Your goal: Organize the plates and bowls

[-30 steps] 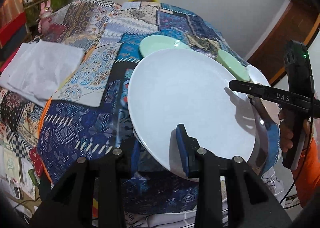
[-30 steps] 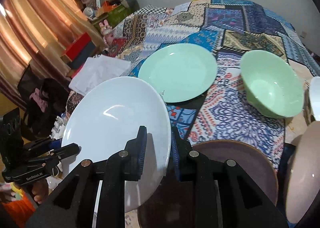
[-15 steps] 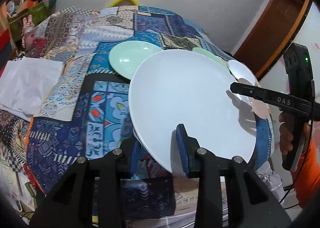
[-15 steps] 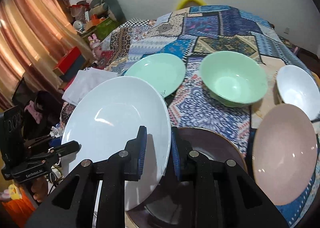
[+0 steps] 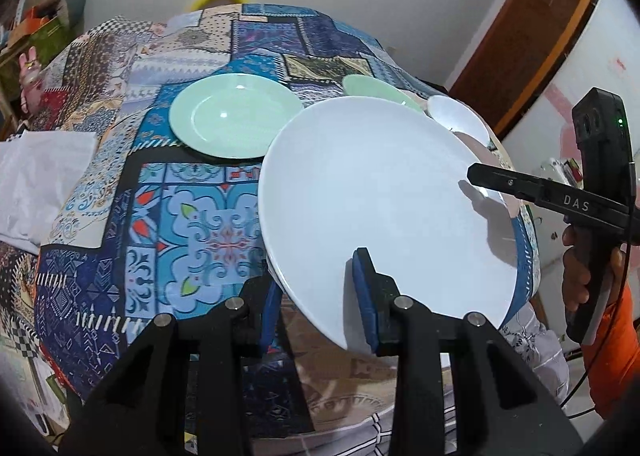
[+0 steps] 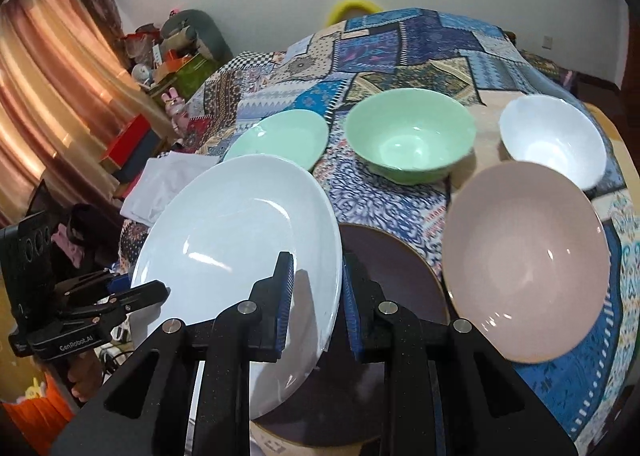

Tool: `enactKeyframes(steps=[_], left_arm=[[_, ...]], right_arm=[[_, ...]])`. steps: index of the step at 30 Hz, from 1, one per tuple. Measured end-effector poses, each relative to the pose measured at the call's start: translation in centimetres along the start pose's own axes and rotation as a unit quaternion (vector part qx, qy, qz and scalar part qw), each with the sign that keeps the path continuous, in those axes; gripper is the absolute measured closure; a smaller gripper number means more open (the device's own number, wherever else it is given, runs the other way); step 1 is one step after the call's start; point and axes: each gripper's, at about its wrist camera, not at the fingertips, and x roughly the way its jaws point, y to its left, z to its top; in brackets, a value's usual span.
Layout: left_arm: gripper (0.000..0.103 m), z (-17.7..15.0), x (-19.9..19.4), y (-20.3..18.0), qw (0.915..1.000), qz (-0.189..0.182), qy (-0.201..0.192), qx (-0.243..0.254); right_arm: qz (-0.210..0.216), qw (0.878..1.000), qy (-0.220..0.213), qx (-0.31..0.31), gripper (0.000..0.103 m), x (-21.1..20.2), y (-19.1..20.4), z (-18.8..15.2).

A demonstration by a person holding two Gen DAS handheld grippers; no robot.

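Both grippers hold one large white plate [image 5: 384, 199] above the table, tilted. My left gripper [image 5: 316, 300] is shut on its near rim. My right gripper [image 6: 314, 296] is shut on the opposite rim of the white plate [image 6: 240, 236]; it also shows in the left wrist view [image 5: 488, 179]. A brown plate [image 6: 392, 272] lies on the table under the white plate's right edge. A pink bowl [image 6: 524, 264], a white bowl [image 6: 552, 139], a green bowl [image 6: 408, 139] and a green plate [image 6: 280, 139] sit on the table.
The table wears a blue patchwork cloth [image 5: 192, 215]. A white folded cloth [image 5: 36, 175] lies at its left edge. Curtains and cluttered shelves [image 6: 60, 95] stand to the left. A wooden door [image 5: 532, 35] is at the right.
The white plate, held by both grippers, has risen and moved back toward me. More of the table and all the bowls have come into the right wrist view.
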Motion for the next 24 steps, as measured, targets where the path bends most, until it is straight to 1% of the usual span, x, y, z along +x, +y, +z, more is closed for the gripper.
enactKeyframes(steps=[8, 14, 22, 24], left_arm=[[0.069, 0.0, 1.5, -1.7, 0.9997, -0.01, 0.018, 0.014], [0.069, -0.2, 2.7, -2.8, 0.999, -0.011, 0.033, 0.028], [0.069, -0.7, 4.0, -2.7, 0.9984, -0.004, 0.053, 0.021], [0.069, -0.9, 4.3, -2.7, 0.9981, -0.003, 0.057, 0.023]], right_arm=[[-0.005, 1.0, -0.003, 0.023, 0.081, -1.2, -1.8, -1.6], [-0.008, 0.999, 0.003, 0.043, 0.081, -1.2, -3.1, -2.5], [0.0, 0.998, 0.014, 0.054, 0.081, -0.6, -3.9, -3.5], [0.003, 0.998, 0.014, 0.065, 0.08, -0.3, -4.2, -3.7]])
